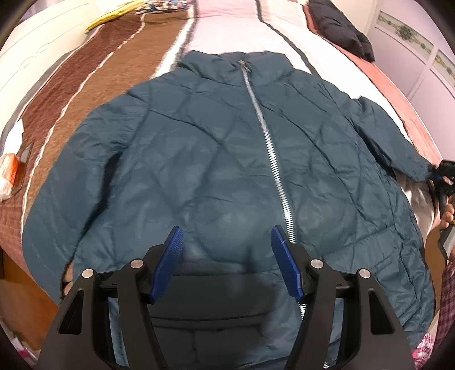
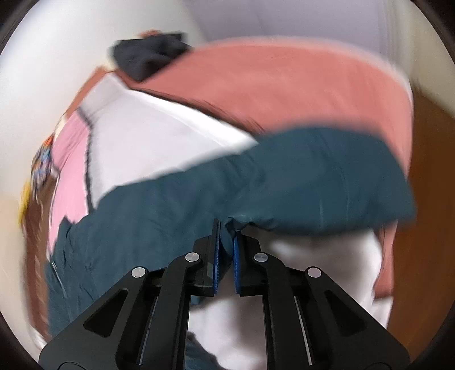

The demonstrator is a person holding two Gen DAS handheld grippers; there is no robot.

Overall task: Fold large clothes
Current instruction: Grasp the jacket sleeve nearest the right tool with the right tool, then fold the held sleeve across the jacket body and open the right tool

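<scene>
A dark teal quilted jacket (image 1: 199,159) lies face up on the bed, its silver zipper (image 1: 270,159) closed and its collar at the far end. My left gripper (image 1: 227,233) hovers open over the jacket's lower front, just left of the zipper, with nothing between its blue pads. The jacket's right sleeve (image 2: 312,176) is lifted off the bed. My right gripper (image 2: 226,227) is shut on a fold of this sleeve near the cuff. In the left wrist view the right gripper (image 1: 442,173) shows at the far right edge, at the sleeve's end.
The bed carries a striped blanket (image 1: 99,71) of brown, white, pink and salmon bands. A dark garment (image 1: 341,25) lies at the far right of the bed. Orange and white items (image 1: 11,170) sit at the left edge. A wooden bed frame (image 1: 20,298) shows below.
</scene>
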